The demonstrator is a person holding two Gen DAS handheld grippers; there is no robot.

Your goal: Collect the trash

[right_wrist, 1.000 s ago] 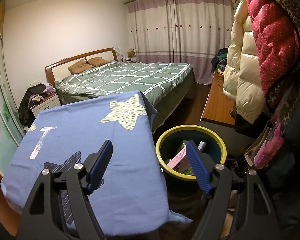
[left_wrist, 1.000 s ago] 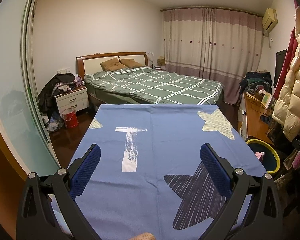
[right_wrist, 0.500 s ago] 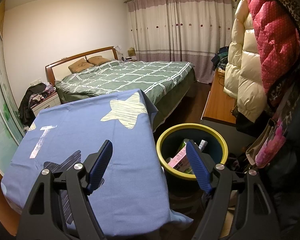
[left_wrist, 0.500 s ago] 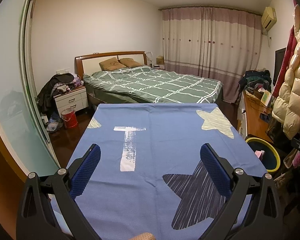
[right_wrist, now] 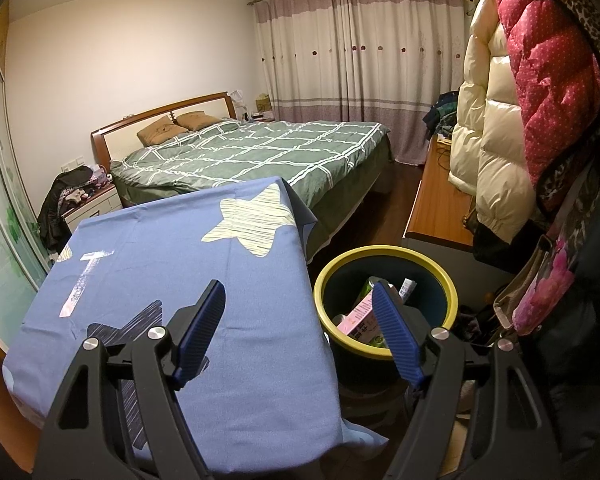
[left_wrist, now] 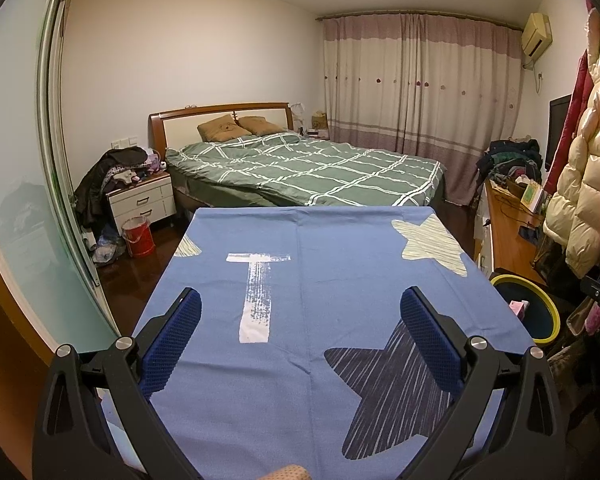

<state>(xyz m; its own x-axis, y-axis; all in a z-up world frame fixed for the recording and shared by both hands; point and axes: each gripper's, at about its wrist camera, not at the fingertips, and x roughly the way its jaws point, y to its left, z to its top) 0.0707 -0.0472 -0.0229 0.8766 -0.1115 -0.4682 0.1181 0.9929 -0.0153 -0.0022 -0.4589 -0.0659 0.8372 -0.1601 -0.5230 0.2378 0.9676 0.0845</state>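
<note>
My left gripper (left_wrist: 300, 320) hangs with its blue pads spread wide and nothing between them, over the blue cloth (left_wrist: 320, 280) that covers the table; a white T mark (left_wrist: 256, 292) lies just ahead of the left pad, a dark striped star (left_wrist: 392, 384) under the right one. My right gripper (right_wrist: 300, 320) is likewise spread apart and holds nothing; its left finger sits over the cloth's right edge, its right finger over the bin (right_wrist: 384, 256). That yellow-rimmed bin stands on the floor just beside the table; in it lie a pink carton (right_wrist: 360, 316), a green carton (right_wrist: 366, 286) and a white tube (right_wrist: 407, 290), partly hidden by my finger. Farther out stands the green checked bed (right_wrist: 260, 148); puffy coats (right_wrist: 500, 120) hang at the right; closed curtains (left_wrist: 420, 80) cover the far wall.
</note>
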